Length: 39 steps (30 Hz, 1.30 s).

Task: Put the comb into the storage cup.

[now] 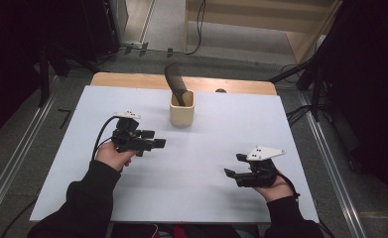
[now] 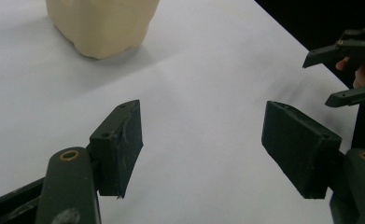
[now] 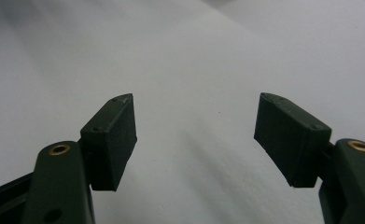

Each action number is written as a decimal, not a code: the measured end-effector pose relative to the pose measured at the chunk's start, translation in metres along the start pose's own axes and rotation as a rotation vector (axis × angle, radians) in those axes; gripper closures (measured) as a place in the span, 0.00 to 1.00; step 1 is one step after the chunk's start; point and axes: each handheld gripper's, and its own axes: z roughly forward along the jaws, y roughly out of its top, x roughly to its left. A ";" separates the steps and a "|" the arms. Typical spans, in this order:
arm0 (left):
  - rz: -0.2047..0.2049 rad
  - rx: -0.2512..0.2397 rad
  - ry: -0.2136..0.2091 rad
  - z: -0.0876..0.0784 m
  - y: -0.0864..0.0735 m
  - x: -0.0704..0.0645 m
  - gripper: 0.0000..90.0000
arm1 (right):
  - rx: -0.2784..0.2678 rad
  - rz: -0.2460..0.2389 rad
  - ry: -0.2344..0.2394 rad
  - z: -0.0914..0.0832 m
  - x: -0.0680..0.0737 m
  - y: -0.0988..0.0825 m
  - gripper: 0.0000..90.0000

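At twelve o'clock on the table (image 1: 82,148) stands a cream cup (image 1: 182,109) with a black spatula (image 1: 175,82) leaning inside. That spatula looks light, stiff and a bit smooth; I would grab its handle near the cup's top. Both the left gripper (image 1: 158,139) and the right gripper (image 1: 231,166) are wide open and hold nothing.

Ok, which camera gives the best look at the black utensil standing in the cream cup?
The high view: the black utensil stands in the cream cup, leaning left, its whole upper part visible. The left gripper view catches just the cup's lower body, cropped at the top edge. The right gripper view looks at the white table.
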 end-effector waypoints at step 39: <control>0.021 0.078 0.009 -0.015 -0.044 -0.006 0.33 | 0.010 0.000 0.006 0.002 -0.001 -0.001 0.31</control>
